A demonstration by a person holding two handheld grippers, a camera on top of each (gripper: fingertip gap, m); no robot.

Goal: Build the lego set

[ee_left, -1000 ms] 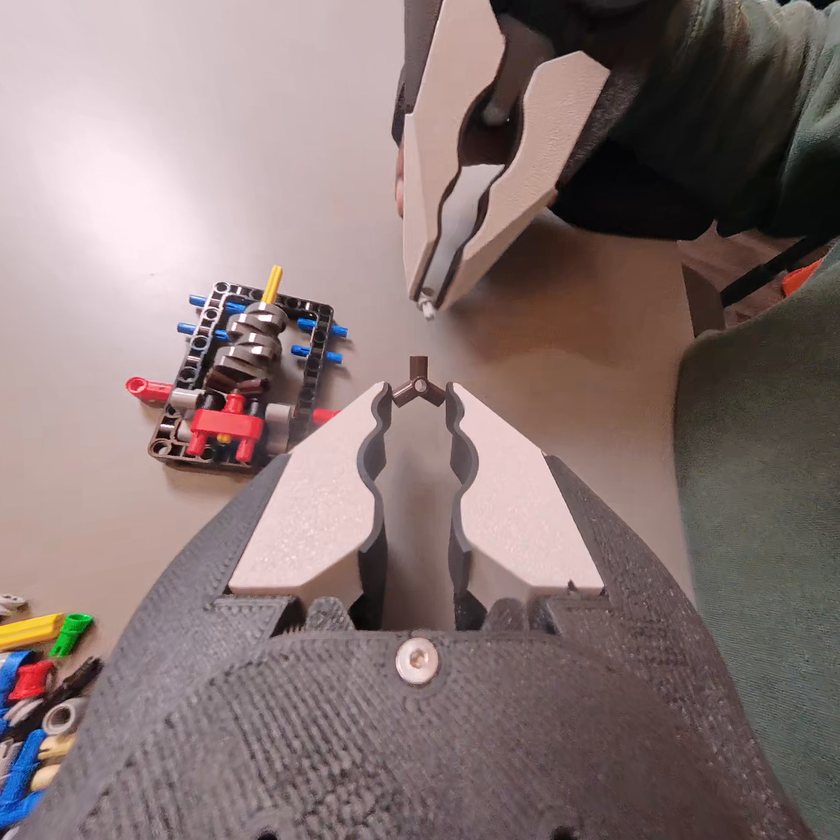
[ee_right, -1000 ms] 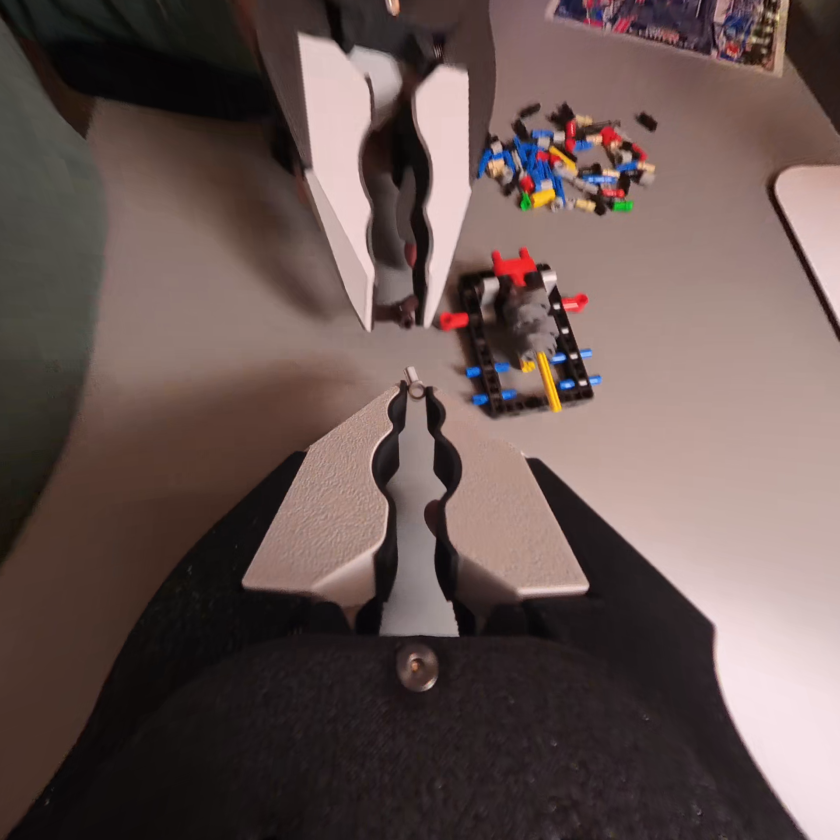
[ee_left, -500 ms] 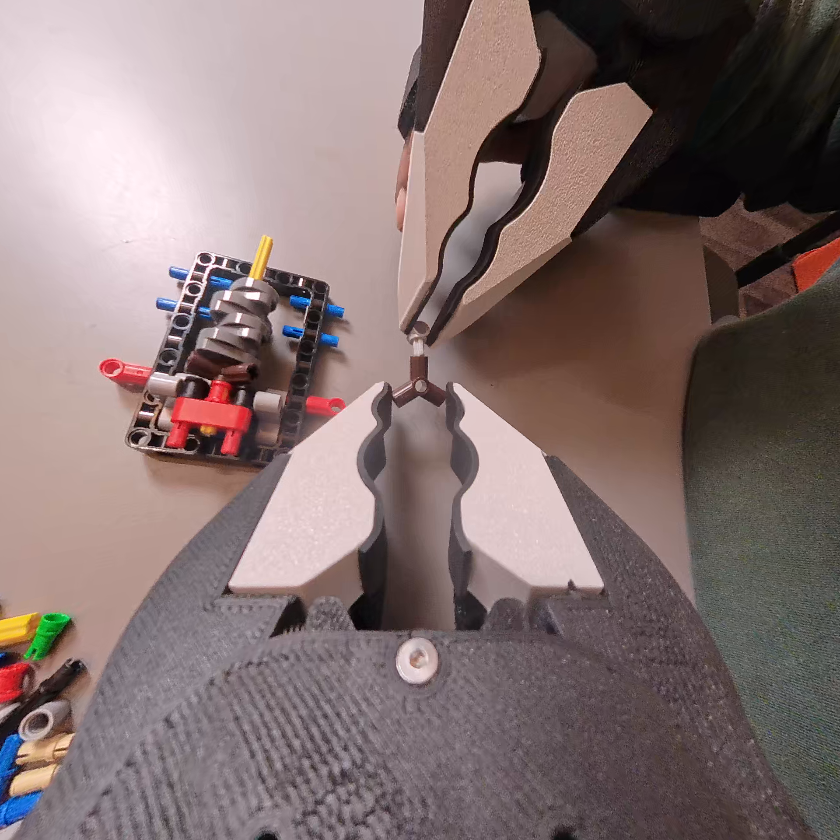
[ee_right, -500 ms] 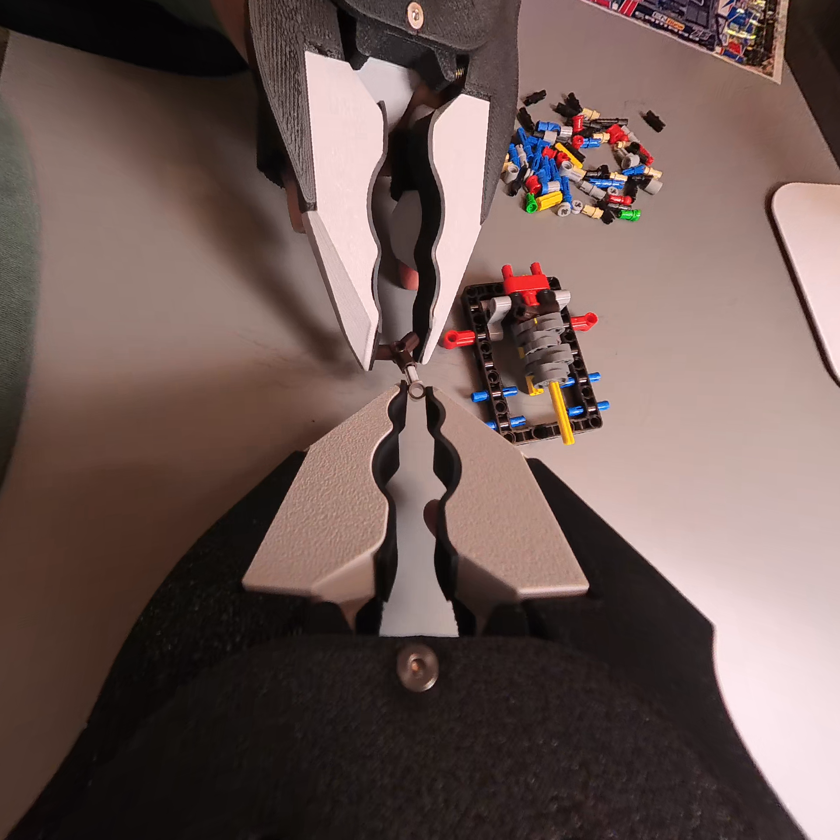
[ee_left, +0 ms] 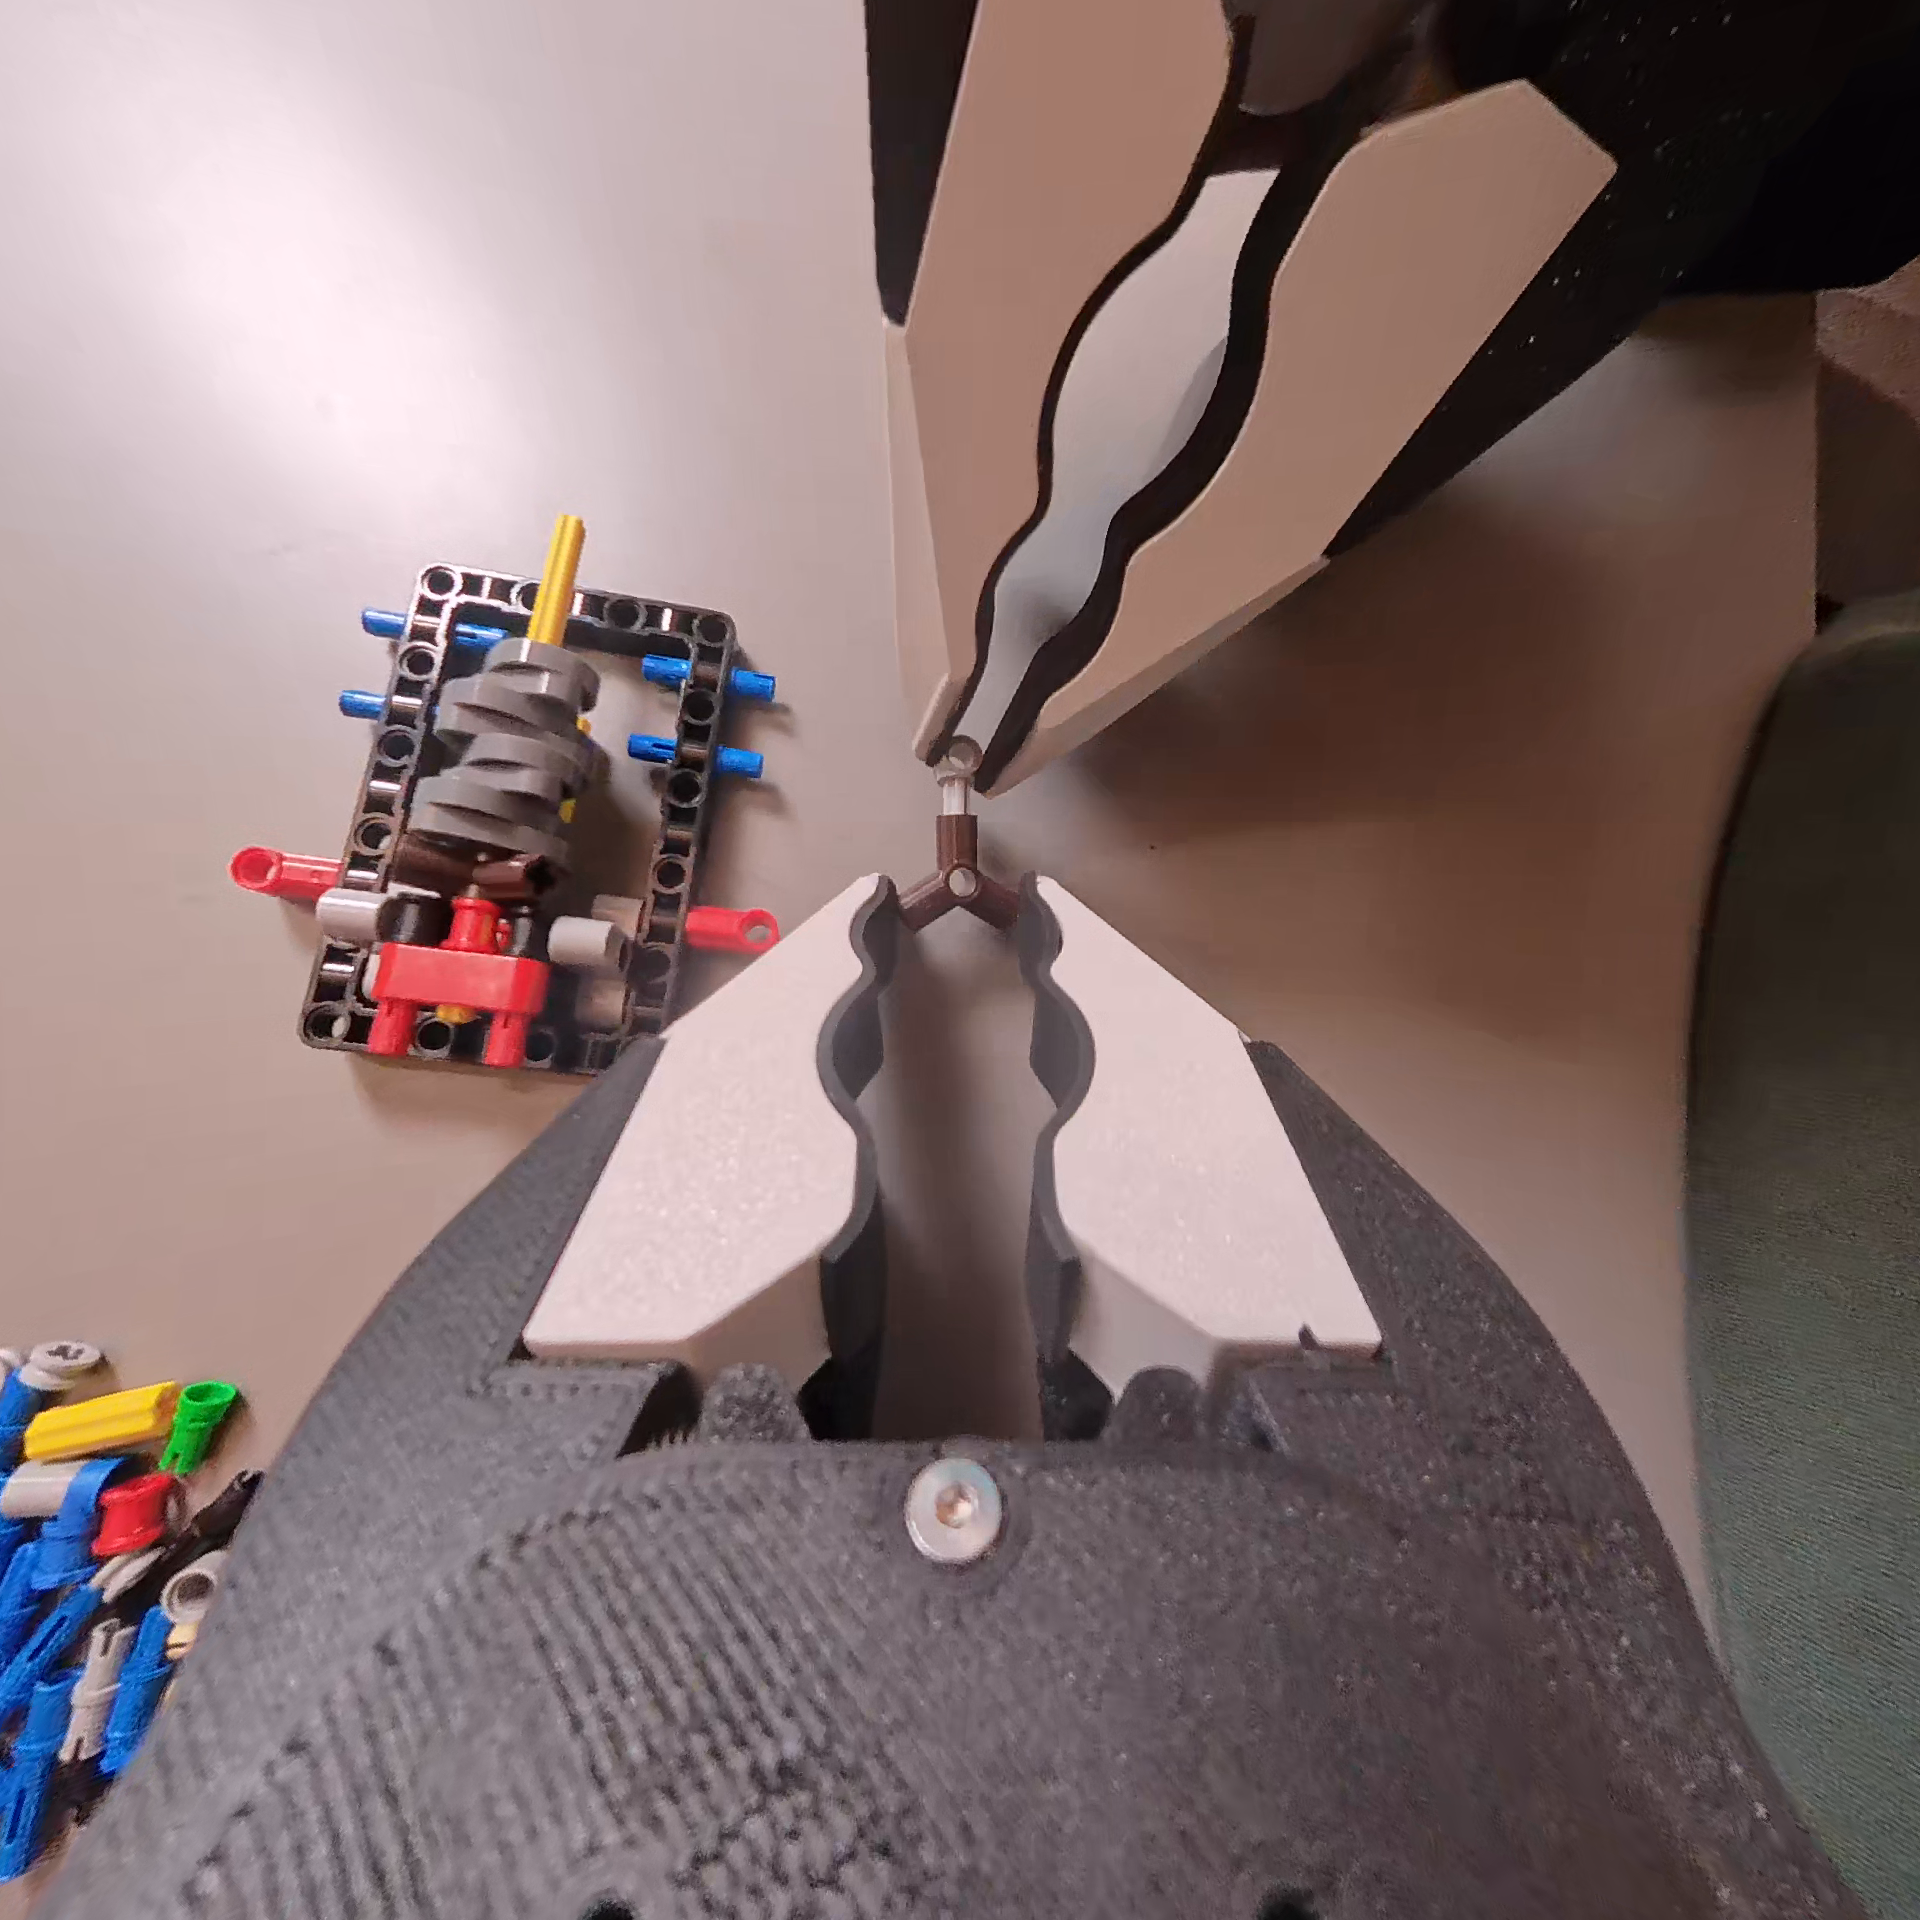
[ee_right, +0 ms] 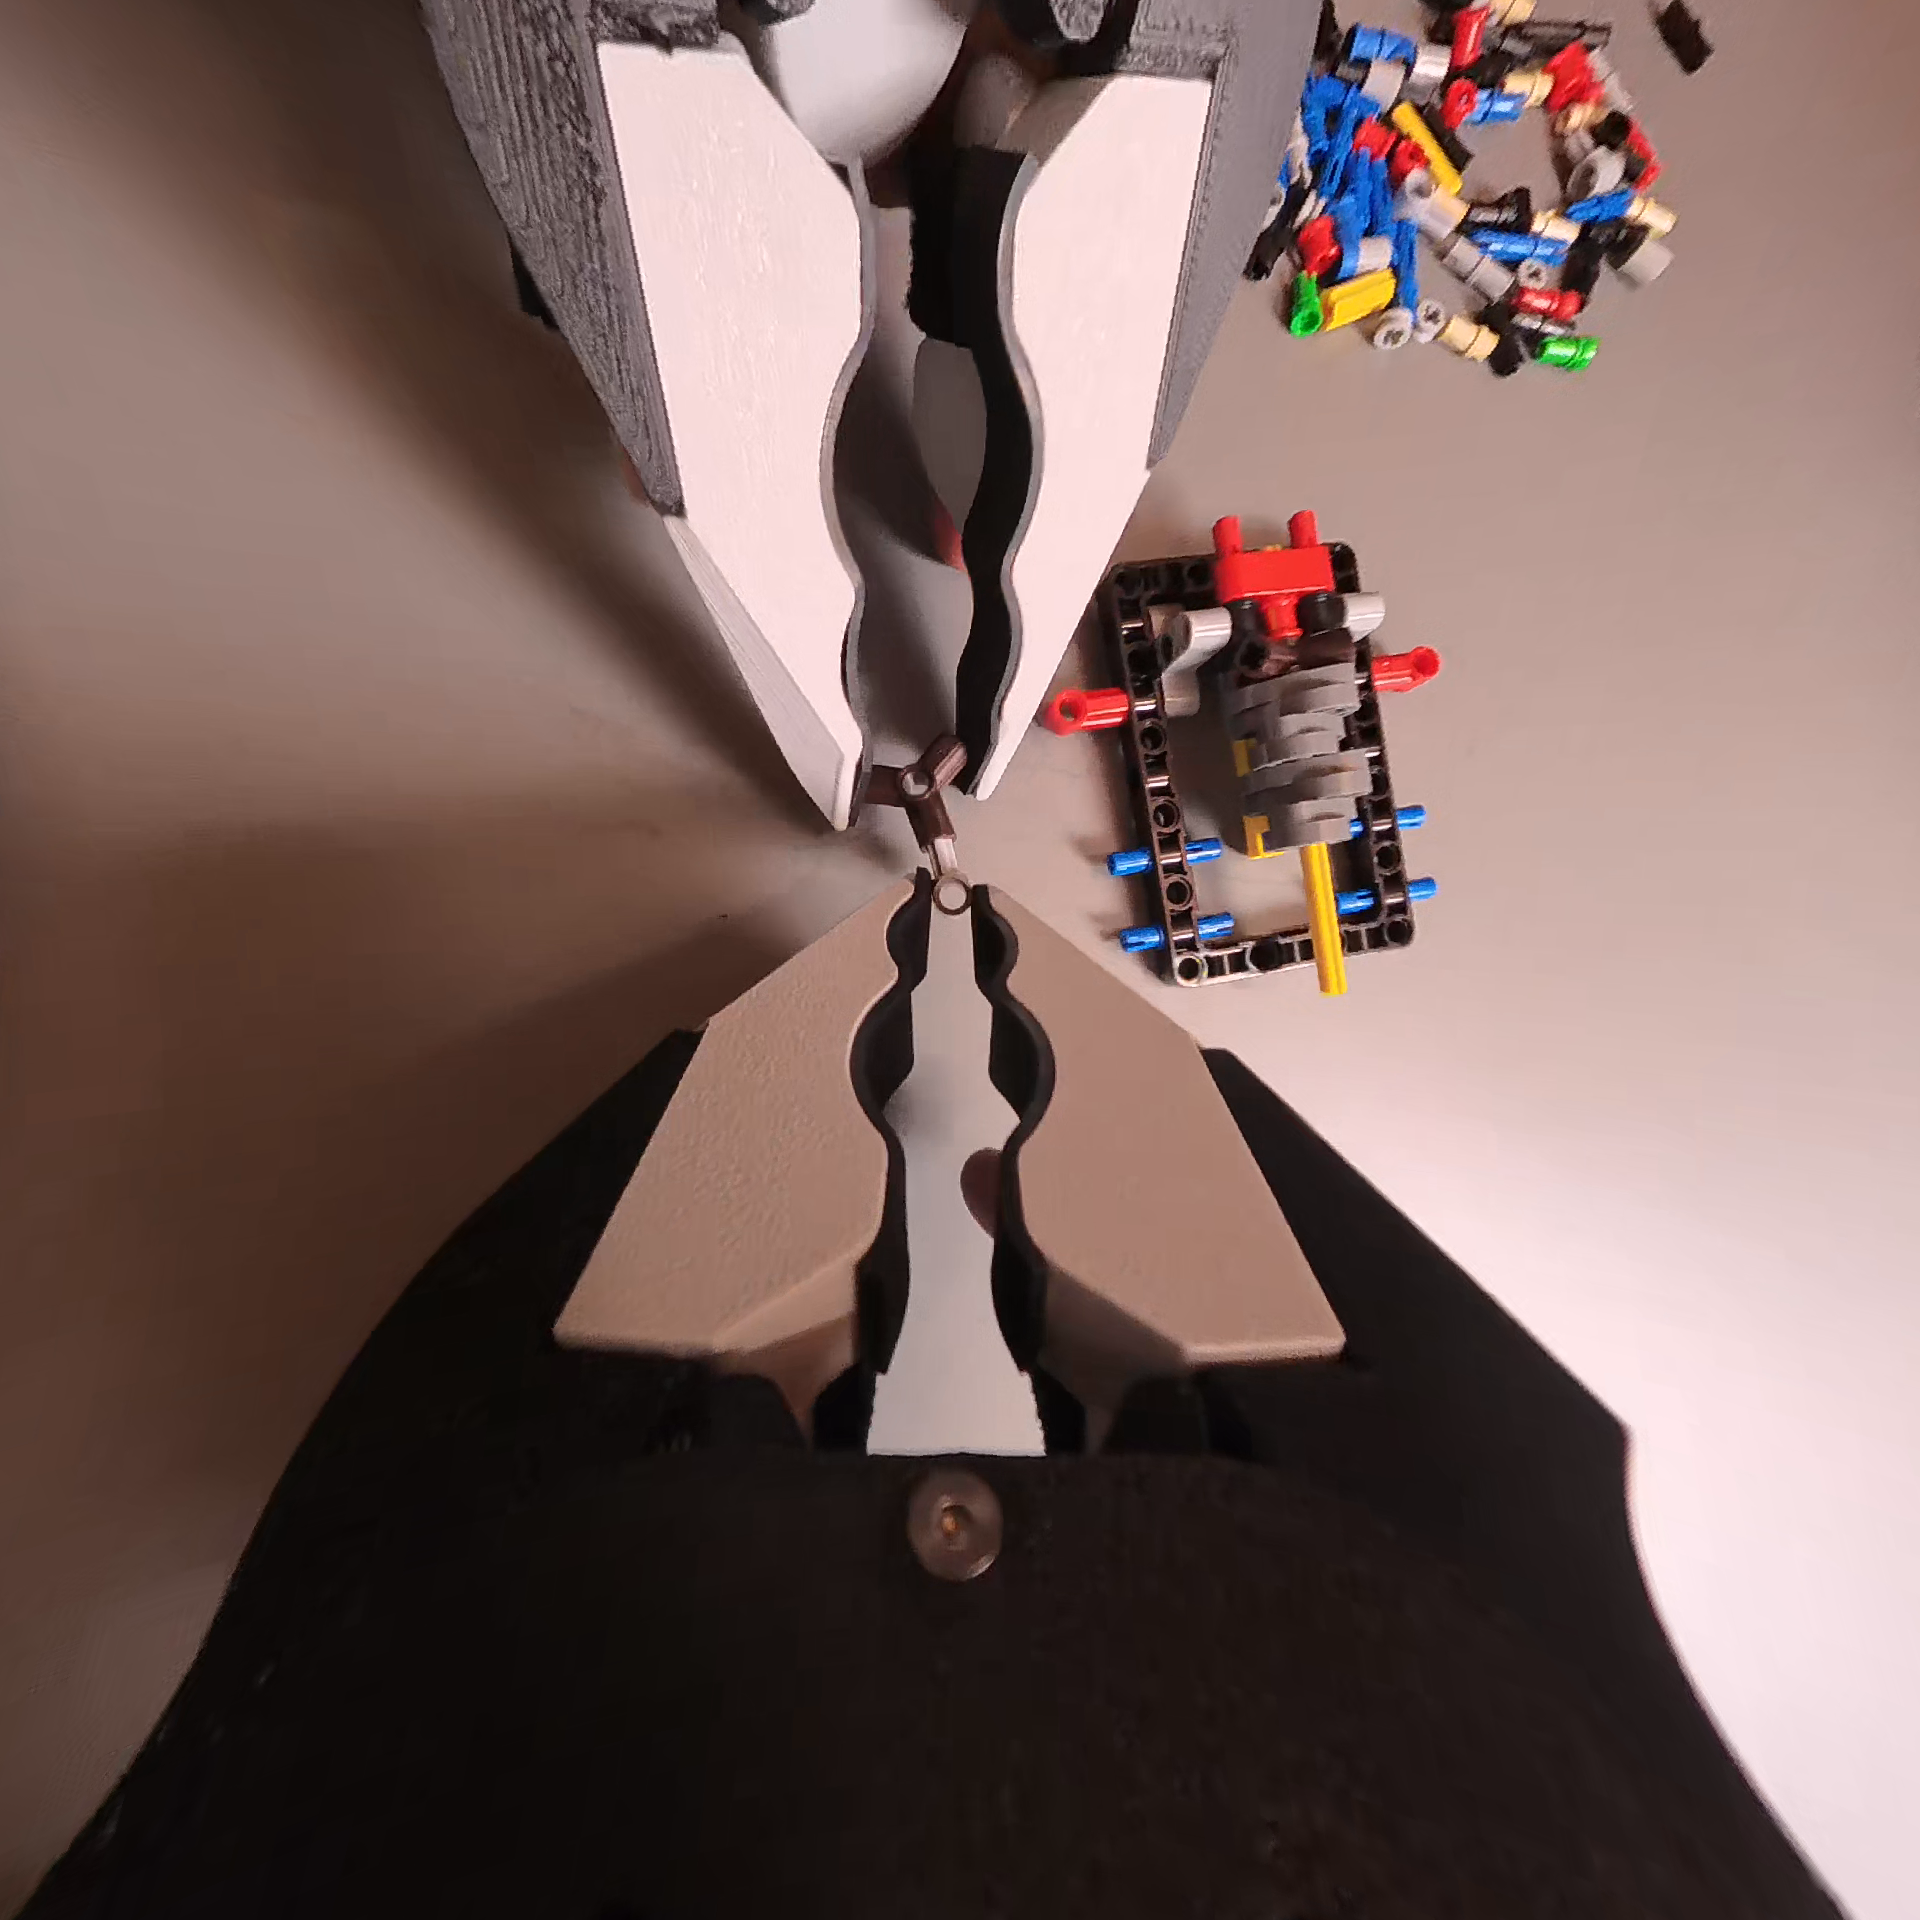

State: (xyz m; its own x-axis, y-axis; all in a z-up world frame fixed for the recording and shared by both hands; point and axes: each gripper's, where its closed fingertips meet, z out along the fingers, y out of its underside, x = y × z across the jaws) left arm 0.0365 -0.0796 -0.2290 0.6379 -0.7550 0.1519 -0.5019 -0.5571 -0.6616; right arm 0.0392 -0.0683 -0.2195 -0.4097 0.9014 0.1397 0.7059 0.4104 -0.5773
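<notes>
My left gripper (ee_left: 957, 902) is shut on a small brown three-armed connector (ee_left: 956, 883), held above the table. My right gripper (ee_right: 949, 896) is shut on a small light-grey pin (ee_right: 950, 883). The pin's far end sits in the connector's (ee_right: 920, 788) free arm, so the two grippers meet tip to tip. In the left wrist view the right gripper (ee_left: 964, 758) comes down from the top with the pin (ee_left: 954, 784). The partly built black frame model (ee_left: 520, 821) with grey discs, a yellow axle, red and blue pins lies on the table; it also shows in the right wrist view (ee_right: 1262, 764).
A pile of loose coloured pieces (ee_right: 1465, 197) lies beyond the model, also seen at the lower left of the left wrist view (ee_left: 94, 1527). A green sleeve (ee_left: 1829, 1247) fills the right edge there. Grey table (ee_left: 312, 260) all around. Less than 4 cm separates the two grippers' tips.
The two grippers have come together; the grey pin, apart from the brown connector a second ago, now sits in its free arm. Both grippers stayed shut.
</notes>
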